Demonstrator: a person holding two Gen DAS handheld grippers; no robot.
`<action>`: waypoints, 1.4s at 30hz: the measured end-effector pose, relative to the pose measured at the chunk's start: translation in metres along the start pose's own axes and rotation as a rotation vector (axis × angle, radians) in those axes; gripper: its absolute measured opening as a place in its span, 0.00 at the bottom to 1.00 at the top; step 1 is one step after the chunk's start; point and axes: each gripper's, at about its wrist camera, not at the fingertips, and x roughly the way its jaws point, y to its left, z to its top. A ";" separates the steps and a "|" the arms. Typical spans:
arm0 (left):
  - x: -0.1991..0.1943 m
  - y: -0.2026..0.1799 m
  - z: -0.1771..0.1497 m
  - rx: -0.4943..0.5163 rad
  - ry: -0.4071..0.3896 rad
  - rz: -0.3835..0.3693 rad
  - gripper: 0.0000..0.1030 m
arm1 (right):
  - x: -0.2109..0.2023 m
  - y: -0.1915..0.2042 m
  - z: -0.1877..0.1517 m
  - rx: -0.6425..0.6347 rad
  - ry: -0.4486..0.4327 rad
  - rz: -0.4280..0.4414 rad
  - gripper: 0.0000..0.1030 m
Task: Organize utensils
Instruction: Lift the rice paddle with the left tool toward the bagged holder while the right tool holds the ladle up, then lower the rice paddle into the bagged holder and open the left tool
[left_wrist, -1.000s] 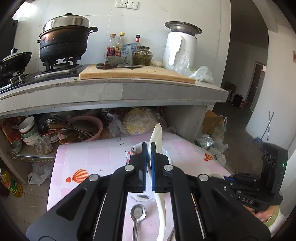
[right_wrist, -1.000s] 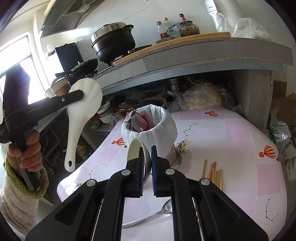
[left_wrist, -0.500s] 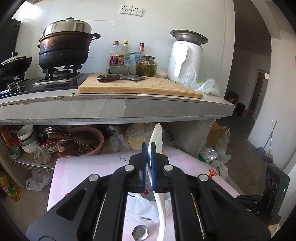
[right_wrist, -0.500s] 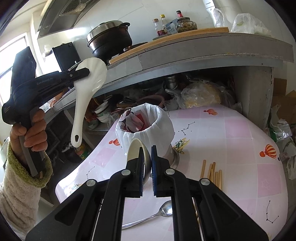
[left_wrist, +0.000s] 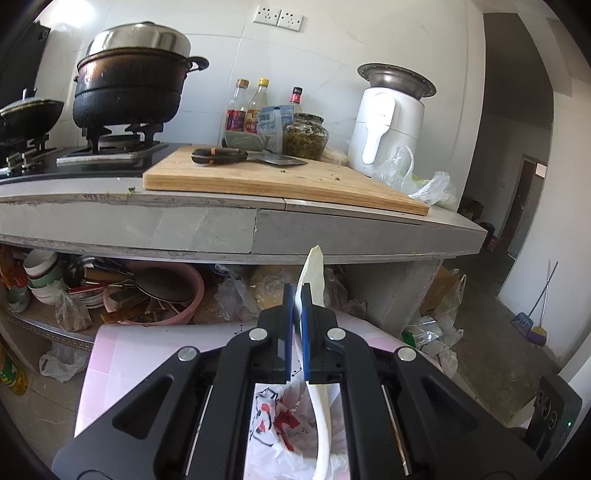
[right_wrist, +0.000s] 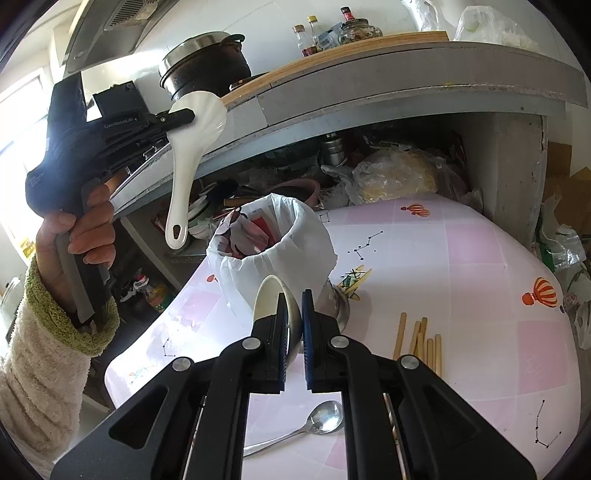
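Note:
My left gripper is shut on the bowl end of a white rice paddle, whose handle hangs down behind the fingers. In the right wrist view the left gripper holds the white rice paddle in the air, up and left of the bag-lined metal container. That container shows just under the left jaws. My right gripper is shut on a cream round-bowled spoon, in front of the container. Wooden chopsticks and a metal spoon lie on the pink table.
A stone counter overhangs the table's far side, carrying a cutting board, a black pot and bottles. The shelf below is crammed with bowls and pans. A hand and fuzzy sleeve hold the left gripper.
The left gripper has carried the paddle toward the container, so the bag opening now lies under its jaws. The right gripper has sunk slightly, still gripping the cream spoon.

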 end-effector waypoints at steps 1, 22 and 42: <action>0.005 0.001 0.001 -0.006 0.000 -0.009 0.03 | 0.001 -0.001 0.000 0.001 0.001 -0.002 0.07; 0.076 -0.010 -0.054 0.049 0.022 0.052 0.03 | 0.004 -0.016 0.001 0.030 0.019 -0.034 0.07; 0.040 -0.013 -0.082 0.246 0.111 0.157 0.03 | -0.005 -0.016 0.003 0.031 0.002 -0.035 0.07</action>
